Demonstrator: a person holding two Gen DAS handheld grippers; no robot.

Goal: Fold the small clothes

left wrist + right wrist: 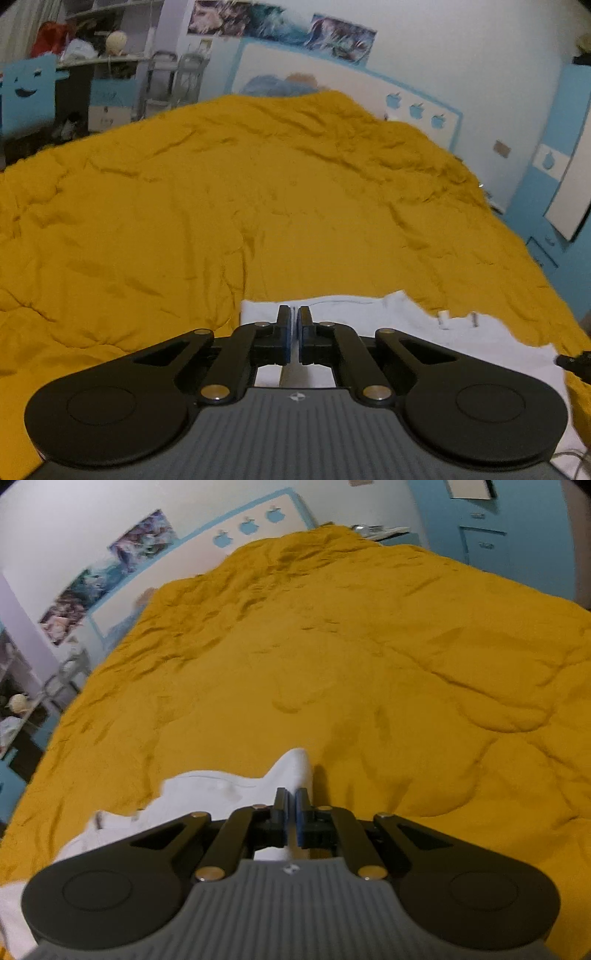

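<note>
White garment [388,325]: small, plain fabric with a stitched hem line along its far edge and two small tabs near the right side. It lies spread on the mustard-yellow bed cover, at the near edge. In the right wrist view, one corner [295,771] stands raised in a peak.

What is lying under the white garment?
The white garment lies on the mustard yellow bedcover, which shows all around it. Anything directly beneath the cloth is covered and cannot be seen.

Blk claw [294,325] w/ blue pads [287,339]
</note>
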